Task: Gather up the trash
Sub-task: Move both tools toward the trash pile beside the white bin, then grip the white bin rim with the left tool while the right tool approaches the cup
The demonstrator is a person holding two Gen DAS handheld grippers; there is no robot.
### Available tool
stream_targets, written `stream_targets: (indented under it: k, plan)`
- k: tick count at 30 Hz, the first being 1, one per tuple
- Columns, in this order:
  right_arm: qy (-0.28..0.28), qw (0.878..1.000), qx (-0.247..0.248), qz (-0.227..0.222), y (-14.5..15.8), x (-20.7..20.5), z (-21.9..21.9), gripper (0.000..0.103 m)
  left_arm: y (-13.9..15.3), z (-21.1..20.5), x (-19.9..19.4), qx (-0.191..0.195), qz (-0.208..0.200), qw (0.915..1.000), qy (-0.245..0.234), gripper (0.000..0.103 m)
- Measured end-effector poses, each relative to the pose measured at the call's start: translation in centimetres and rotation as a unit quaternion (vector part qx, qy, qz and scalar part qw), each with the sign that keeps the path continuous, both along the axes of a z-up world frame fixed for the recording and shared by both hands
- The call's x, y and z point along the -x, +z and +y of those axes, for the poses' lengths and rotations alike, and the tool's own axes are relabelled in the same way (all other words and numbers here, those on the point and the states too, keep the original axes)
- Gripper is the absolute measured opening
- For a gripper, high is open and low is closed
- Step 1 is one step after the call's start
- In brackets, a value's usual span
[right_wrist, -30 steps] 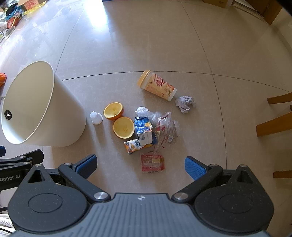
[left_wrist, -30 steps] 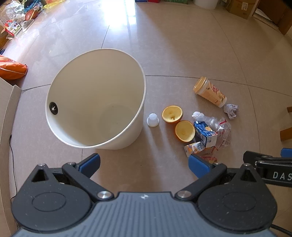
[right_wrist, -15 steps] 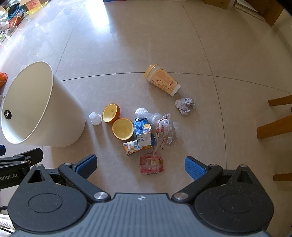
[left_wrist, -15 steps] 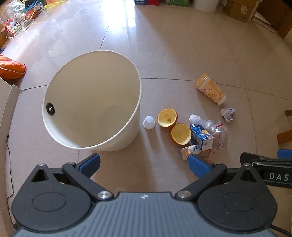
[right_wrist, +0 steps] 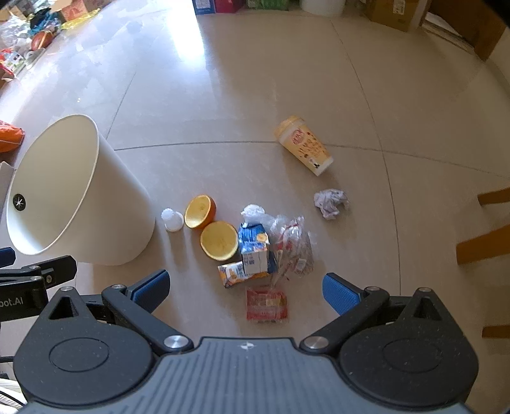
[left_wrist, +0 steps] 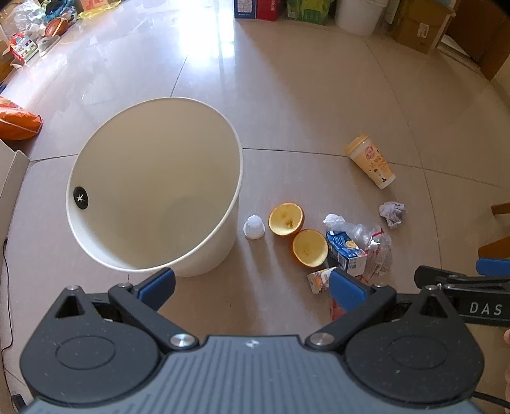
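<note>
A white bin [left_wrist: 153, 191] [right_wrist: 79, 203] stands on the tiled floor with nothing in it. To its right lies trash: a small white cap [left_wrist: 254, 226] [right_wrist: 172, 219], two orange halves [left_wrist: 286, 219] [right_wrist: 219, 244], a blue carton [left_wrist: 346, 251] [right_wrist: 254, 248], a clear wrapper [right_wrist: 291, 245], an orange packet [right_wrist: 234, 274], a red packet [right_wrist: 266, 304], a crumpled paper ball [left_wrist: 392, 214] [right_wrist: 330, 202] and a yellow cup [left_wrist: 371, 162] [right_wrist: 304, 149] on its side. My left gripper [left_wrist: 251, 285] hovers open before the bin. My right gripper [right_wrist: 245, 288] is open above the red packet.
Boxes and a white bucket [left_wrist: 358, 14] line the far wall. Toys and bags [left_wrist: 35, 28] clutter the far left. An orange bag [left_wrist: 16, 122] lies left of the bin. Wooden chair legs [right_wrist: 484, 242] stand on the right.
Both grippers have pulled back and risen, so the bin and trash look smaller. The yellow cup has rolled a little away from the pile. Nothing was picked up.
</note>
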State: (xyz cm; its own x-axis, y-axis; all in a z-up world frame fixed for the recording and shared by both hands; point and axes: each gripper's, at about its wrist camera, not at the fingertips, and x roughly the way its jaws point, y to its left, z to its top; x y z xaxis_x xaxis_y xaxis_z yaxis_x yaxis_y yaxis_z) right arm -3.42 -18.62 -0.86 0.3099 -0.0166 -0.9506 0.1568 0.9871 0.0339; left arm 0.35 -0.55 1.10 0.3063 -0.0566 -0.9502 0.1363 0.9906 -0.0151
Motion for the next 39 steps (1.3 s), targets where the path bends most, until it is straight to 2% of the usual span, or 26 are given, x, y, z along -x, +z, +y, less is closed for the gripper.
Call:
stream_targets:
  k: [14, 19, 25, 28, 32, 39]
  plan:
    - [0.019, 1.0, -0.006, -0.02, -0.7, -0.5, -0.4, 0.103, -0.8, 0.0, -0.1, -0.004, -0.001, 1.0, 0.007, 0.102]
    - [0.029, 0.999, -0.003, -0.036, -1.3, -0.9, -0.8, 0.103, -0.7, 1.0, -0.8, -0.011, -0.022, 0.9996, 0.016, 0.102]
    - [0.041, 0.997, 0.017, -0.061, -1.8, -1.1, -1.3, 0.103, 0.0, 3.8, -2.3, -0.013, -0.069, 0.9968, 0.038, 0.102]
    - [0.036, 0.997, 0.031, -0.066, -2.3, -1.2, -1.8, 0.103, 0.2, 5.2, -3.3, -0.031, -0.086, 0.9947, 0.048, 0.102]
    - [0.028, 0.996, 0.046, -0.071, -3.0, -1.4, -2.8, 0.103, -0.6, 6.9, -4.7, -0.052, -0.087, 0.993, 0.061, 0.102]
    - [0.018, 0.996, 0.029, -0.079, -4.5, -1.5, -4.3, 0.103, -1.5, 11.6, -6.3, -0.035, -0.085, 0.9885, 0.12, 0.102]
